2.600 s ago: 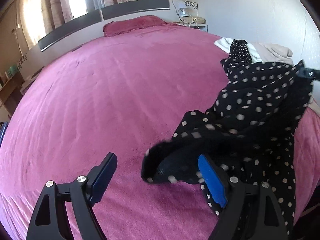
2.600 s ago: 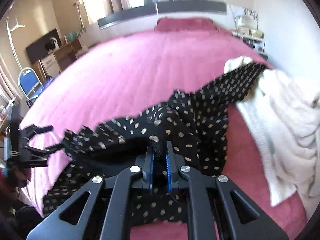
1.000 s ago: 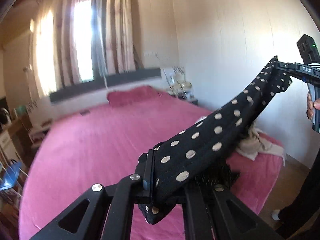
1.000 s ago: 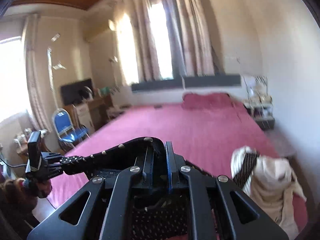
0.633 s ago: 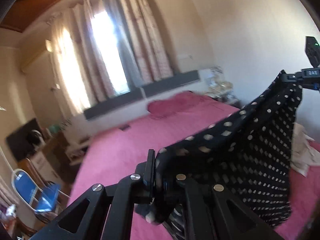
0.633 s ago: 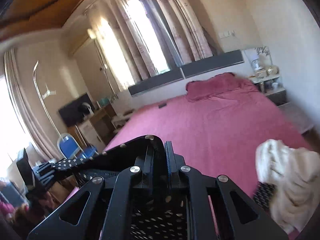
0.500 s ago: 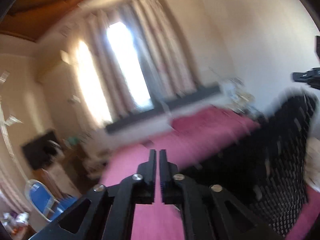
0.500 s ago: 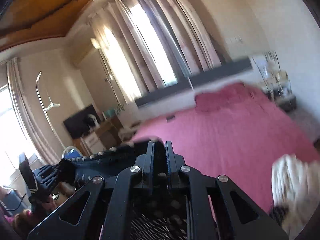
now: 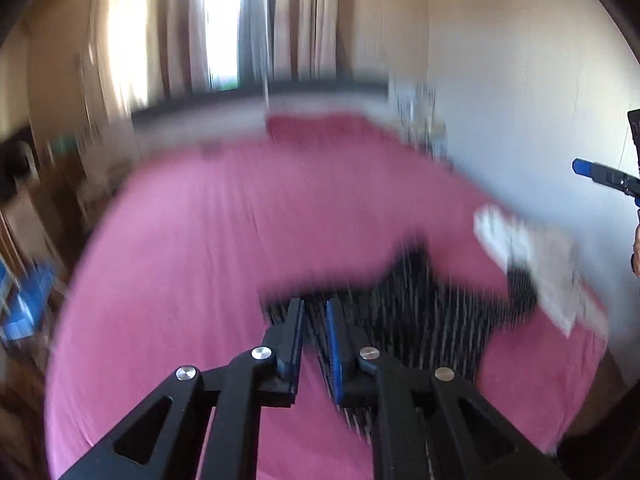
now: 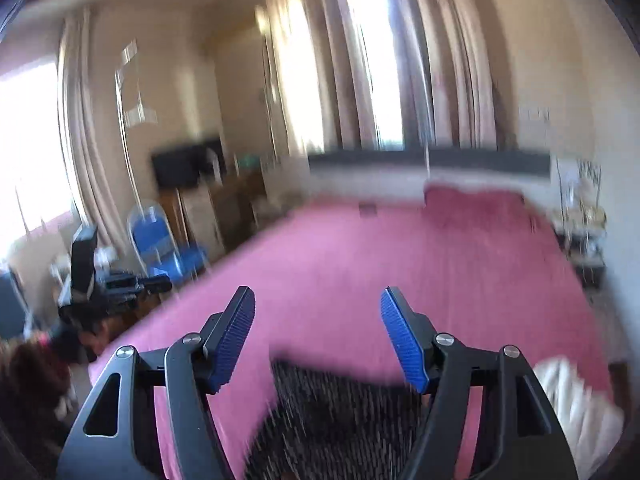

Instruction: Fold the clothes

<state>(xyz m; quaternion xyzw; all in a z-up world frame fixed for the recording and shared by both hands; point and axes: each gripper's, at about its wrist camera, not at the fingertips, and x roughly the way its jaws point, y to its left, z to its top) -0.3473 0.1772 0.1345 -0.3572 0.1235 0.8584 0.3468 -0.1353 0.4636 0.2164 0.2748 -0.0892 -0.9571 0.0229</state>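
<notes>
The black polka-dot garment lies on the pink bed, blurred by motion. It also shows in the right wrist view, below the fingers. My left gripper hovers above its left edge with jaws a narrow gap apart and nothing between them. My right gripper is wide open and empty above the garment. Its tip shows in the left wrist view at the right edge.
A pile of white and cream clothes lies on the bed's right side, also in the right wrist view. A pink pillow sits at the headboard. A blue chair and a desk stand left of the bed.
Both grippers let go of the polka-dot garment, which dropped from mid-air onto the bed. The right jaws opened wide; the left opened slightly. Both cameras swung down fast.
</notes>
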